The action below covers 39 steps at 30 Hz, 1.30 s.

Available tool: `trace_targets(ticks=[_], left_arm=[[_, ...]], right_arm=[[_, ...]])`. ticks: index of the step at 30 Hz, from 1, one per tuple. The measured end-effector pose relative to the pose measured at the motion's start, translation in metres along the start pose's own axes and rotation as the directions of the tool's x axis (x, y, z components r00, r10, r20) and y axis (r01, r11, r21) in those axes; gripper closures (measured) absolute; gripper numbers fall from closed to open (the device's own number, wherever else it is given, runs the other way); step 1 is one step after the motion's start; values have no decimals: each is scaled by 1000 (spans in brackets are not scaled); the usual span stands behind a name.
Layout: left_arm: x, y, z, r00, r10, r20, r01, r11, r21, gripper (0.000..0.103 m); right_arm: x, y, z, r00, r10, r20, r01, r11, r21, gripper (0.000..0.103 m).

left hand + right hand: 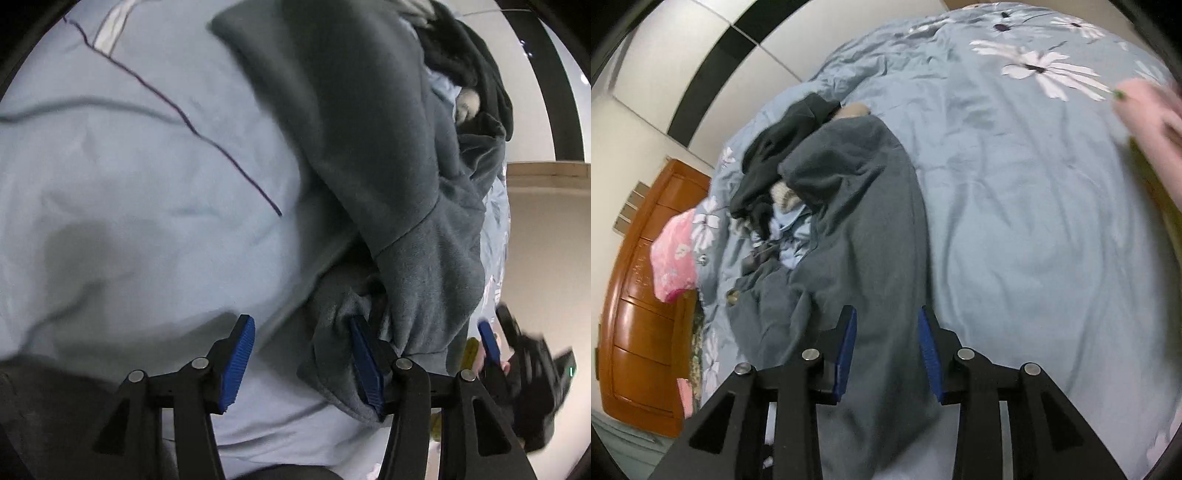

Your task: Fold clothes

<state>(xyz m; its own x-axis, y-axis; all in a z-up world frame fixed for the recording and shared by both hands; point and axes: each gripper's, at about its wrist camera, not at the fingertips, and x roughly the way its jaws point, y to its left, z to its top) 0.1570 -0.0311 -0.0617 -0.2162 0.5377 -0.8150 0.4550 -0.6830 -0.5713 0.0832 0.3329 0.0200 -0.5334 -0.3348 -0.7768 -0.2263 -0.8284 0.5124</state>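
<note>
A bed covered with a light blue quilt printed with white flowers (1015, 192) fills both wrist views. One long dark grey fleece garment (871, 229) lies across it, running from the 6 o'clock edge of the right wrist view up toward 11 o'clock, where it bunches beside one crumpled black garment (775, 158). A small beige fabric patch (855, 109) peeks out between the two at the top of the pile.

The left gripper (303, 363) has two black fingers with ribbed blue pads, set wide apart. Its right-hand pad (364, 363) presses against a folded grey fleece edge (343, 332) at 5 o'clock; the other pad (238, 363) sits over bare quilt. Whether the fleece is pinched cannot be told. In this same view the right gripper's blue pad (487, 339) shows, blurred, at 4 o'clock.

The right gripper (888, 354) hovers with its two fingers moderately apart, straddling the grey fleece strip at 6 o'clock, holding nothing.

One pink floral cloth (674, 258) hangs off the bed edge at 9 o'clock, next to one glossy orange-brown wooden dresser (639, 332). A blurred pink shape (1152, 125) sits at 2 o'clock.
</note>
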Motion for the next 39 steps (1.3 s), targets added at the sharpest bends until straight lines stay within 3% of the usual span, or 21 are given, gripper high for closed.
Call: trace_targets(ticks=[6, 9, 10, 12, 17, 21, 24, 27, 30, 32, 35, 39], left_arm=[[5, 6, 3, 997, -67, -33, 65, 996, -60, 49], [5, 7, 4, 992, -115, -48, 111, 991, -70, 67], [4, 5, 5, 990, -129, -53, 125, 990, -67, 79], [2, 1, 5, 986, -157, -64, 153, 986, -62, 89], [-22, 4, 5, 982, -189, -10, 188, 981, -37, 96], [-70, 2, 23, 968, -219, 119, 219, 976, 13, 97], [-124, -4, 48, 931, -273, 243, 265, 962, 66, 97], [-196, 1, 71, 868, -299, 396, 257, 954, 157, 98], [-258, 22, 85, 803, -303, 514, 222, 951, 213, 98], [-299, 48, 87, 751, -276, 599, 168, 958, 231, 97], [-322, 74, 105, 705, -215, 675, 93, 973, 213, 97], [-332, 146, 110, 689, -75, 721, 4, 995, 99, 97]], right_arm=[[54, -4, 34, 993, -73, -89, 76, 997, 31, 67], [70, -7, 38, 990, -70, -126, 78, 995, 62, 68], [71, -7, 37, 991, -52, -127, 62, 995, 73, 78], [70, -7, 36, 992, -20, -126, 32, 995, 95, 97], [37, 5, 32, 998, -5, -66, 11, 997, 81, 100], [-20, 20, 36, 998, 50, 49, -53, 996, 67, 100], [-67, 37, 24, 984, 129, 123, -134, 990, 35, 100], [-99, 58, 1, 966, 211, 151, -213, 977, -7, 100], [-102, 81, -38, 961, 263, 86, -258, 964, -72, 100], [-79, 99, -70, 960, 280, -17, -280, 956, -86, 100], [-43, 122, -107, 947, 291, -139, -305, 948, -89, 100], [5, 153, -155, 907, 296, -299, -335, 938, -89, 100]])
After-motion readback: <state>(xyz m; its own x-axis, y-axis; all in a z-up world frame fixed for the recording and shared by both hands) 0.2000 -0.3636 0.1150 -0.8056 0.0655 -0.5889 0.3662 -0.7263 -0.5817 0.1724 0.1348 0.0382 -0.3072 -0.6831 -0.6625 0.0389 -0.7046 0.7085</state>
